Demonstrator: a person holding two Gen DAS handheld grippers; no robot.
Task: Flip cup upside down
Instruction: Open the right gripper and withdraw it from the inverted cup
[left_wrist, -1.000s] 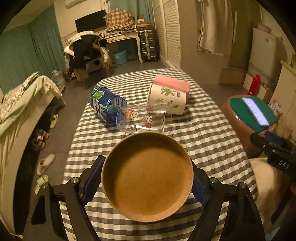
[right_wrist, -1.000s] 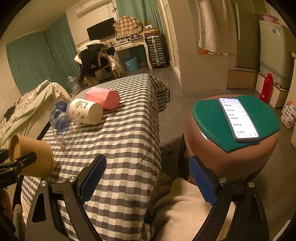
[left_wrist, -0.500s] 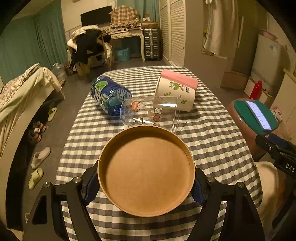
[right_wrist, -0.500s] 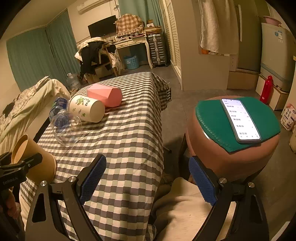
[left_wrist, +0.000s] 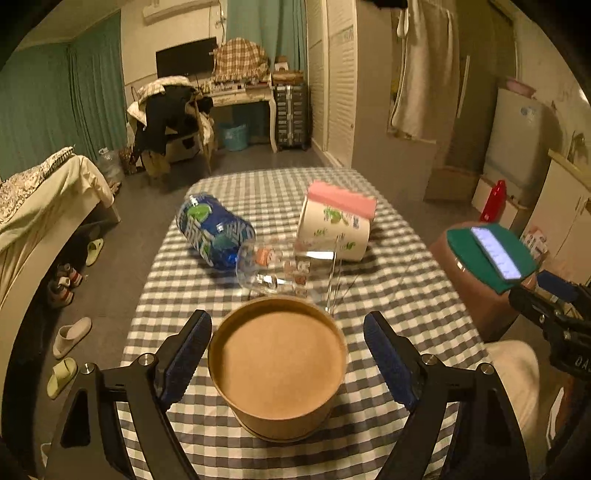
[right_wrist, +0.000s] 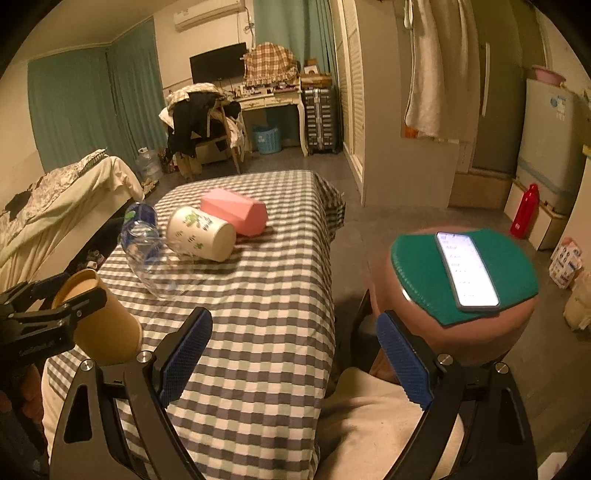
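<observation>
A brown paper cup (left_wrist: 277, 365) stands upside down on the checked tablecloth (left_wrist: 388, 288), flat base up, between the fingers of my left gripper (left_wrist: 286, 354). The jaws are open, with a gap to the cup on each side. The cup also shows in the right wrist view (right_wrist: 103, 325) at the left, with the left gripper (right_wrist: 55, 295) still around its top. My right gripper (right_wrist: 295, 354) is open and empty, off the table's right edge.
Behind the cup lie a clear glass (left_wrist: 288, 269), a blue can (left_wrist: 214, 232), a white printed cup (left_wrist: 332, 232) and a pink box (left_wrist: 343, 199). A brown stool with a green mat and phone (right_wrist: 465, 269) stands to the right.
The left gripper lowered the brown cup onto the table, opened its jaws and drew back a little. The right gripper stayed open and shifted only slightly.
</observation>
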